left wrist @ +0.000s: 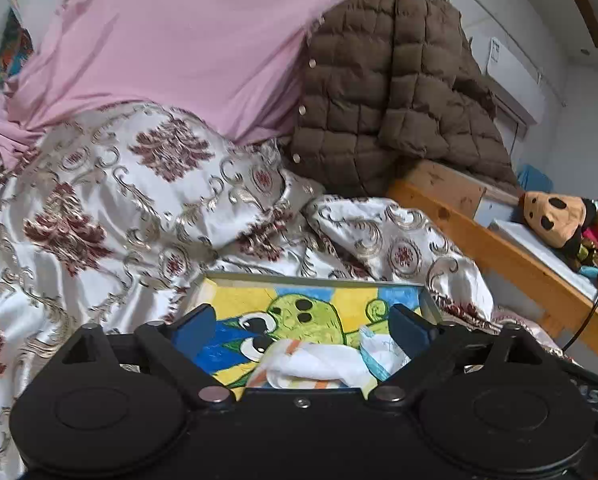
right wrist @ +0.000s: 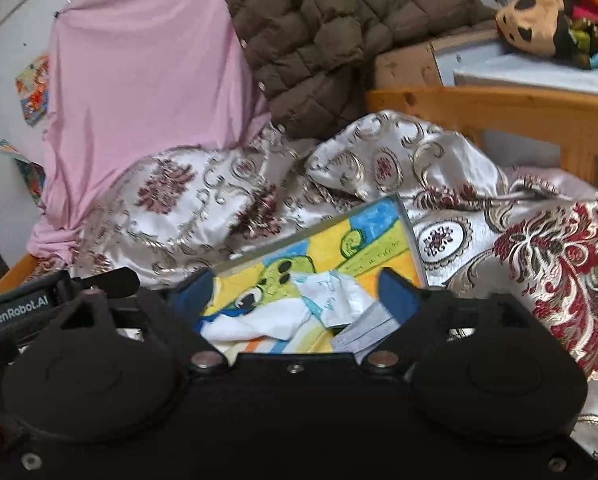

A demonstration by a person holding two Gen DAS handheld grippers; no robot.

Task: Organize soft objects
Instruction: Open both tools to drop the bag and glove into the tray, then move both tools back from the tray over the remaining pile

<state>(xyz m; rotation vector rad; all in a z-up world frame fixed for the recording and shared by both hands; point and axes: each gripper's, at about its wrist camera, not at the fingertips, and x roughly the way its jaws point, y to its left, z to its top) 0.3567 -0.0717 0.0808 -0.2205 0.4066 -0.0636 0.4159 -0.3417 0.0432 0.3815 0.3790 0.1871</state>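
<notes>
Left gripper (left wrist: 301, 326) and right gripper (right wrist: 295, 294) both stand wide open, holding nothing. White socks (left wrist: 315, 366) lie bunched on the cartoon tray (left wrist: 239, 300), apparently between both grippers' fingers.

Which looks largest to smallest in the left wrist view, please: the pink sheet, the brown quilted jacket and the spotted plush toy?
1. Pink sheet
2. Brown quilted jacket
3. Spotted plush toy

These are sizes as pictured only; fisheye distortion could skew them.

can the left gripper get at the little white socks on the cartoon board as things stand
Probably yes: the left gripper is open and the socks lie loose on the board right between its fingers, nothing covering them.
</notes>
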